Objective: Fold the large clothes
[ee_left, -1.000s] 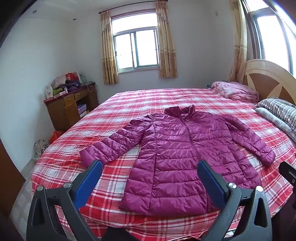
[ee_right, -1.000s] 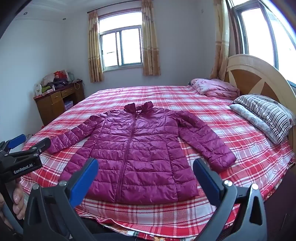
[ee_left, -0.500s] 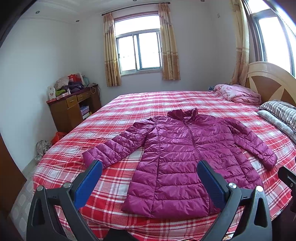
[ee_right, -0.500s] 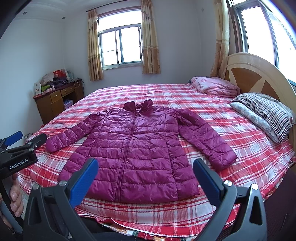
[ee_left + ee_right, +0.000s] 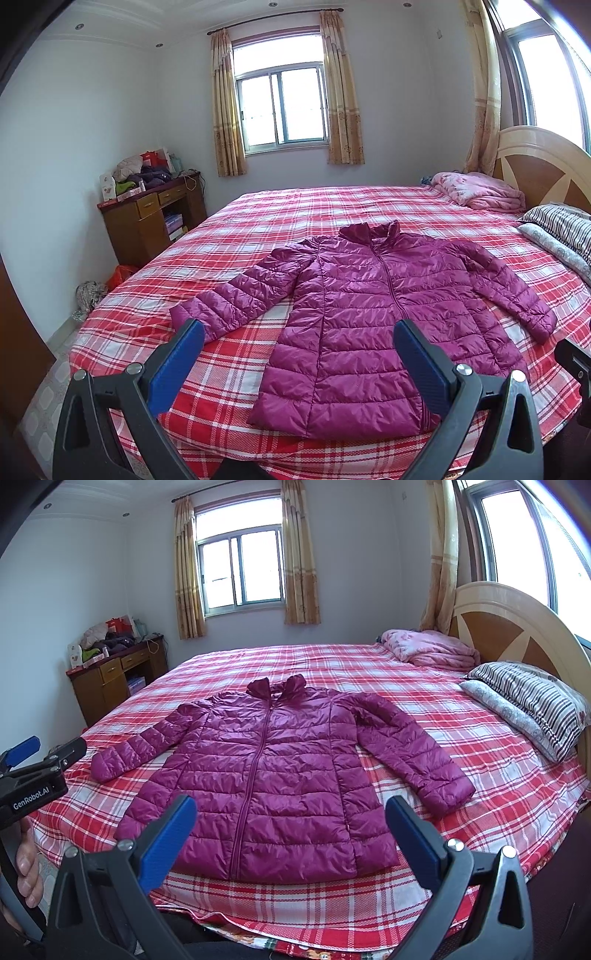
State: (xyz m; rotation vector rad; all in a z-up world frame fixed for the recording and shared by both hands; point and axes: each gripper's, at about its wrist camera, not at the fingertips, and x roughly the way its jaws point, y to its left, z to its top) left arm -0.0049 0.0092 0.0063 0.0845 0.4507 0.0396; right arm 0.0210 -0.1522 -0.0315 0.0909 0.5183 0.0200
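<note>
No fold has been started: the task is judged to be at its opening step, with the approach to the garment not yet made. The magenta quilted jacket is laid flat and face up on the red plaid bed, zipped shut, its collar pointed toward the far window and its hem near the bed's front edge. Both sleeves are spread outward and slightly downward, the left sleeve reaching toward the bed's left side and the right sleeve toward the pillows. The left tongs are held wide open above the near edge of the bed with nothing between the blue pads; the right tongs are likewise spread wide and empty, well short of the fabric. A hand is seen gripping the left tool's handle in the right wrist view. The next move is judged to call for a descent onto a sleeve cuff or a shoulder, so that a sleeve can be carried inward across the body. The puffy, slippery shell is likely to spring back and slide, so a firm pinch through the whole padded layer would be needed.
</note>
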